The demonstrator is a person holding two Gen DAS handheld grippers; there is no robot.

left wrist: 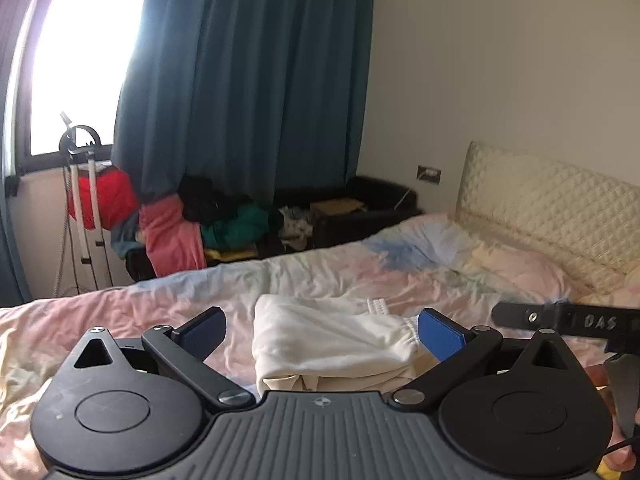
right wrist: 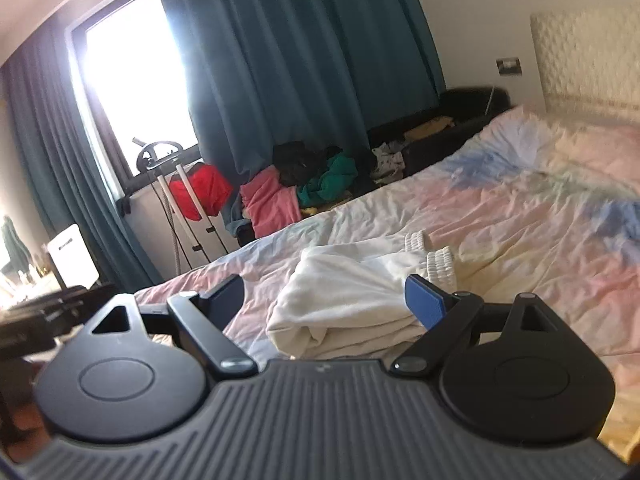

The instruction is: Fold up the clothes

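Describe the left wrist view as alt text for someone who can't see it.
A folded cream garment lies on a bed with pastel bedding, framed by the open blue-padded left hand-held gripper. Behind are a teal curtain, a bright window and a heap of clothes on a dark sofa.

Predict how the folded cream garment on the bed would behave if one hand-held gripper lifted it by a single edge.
The cream garment would probably droop and unfold: its stacked layers look soft and creased. It likely weighs little, since it barely dents the bedspread. Its ribbed cuffs would probably dangle. Both hand-held grippers stand open.
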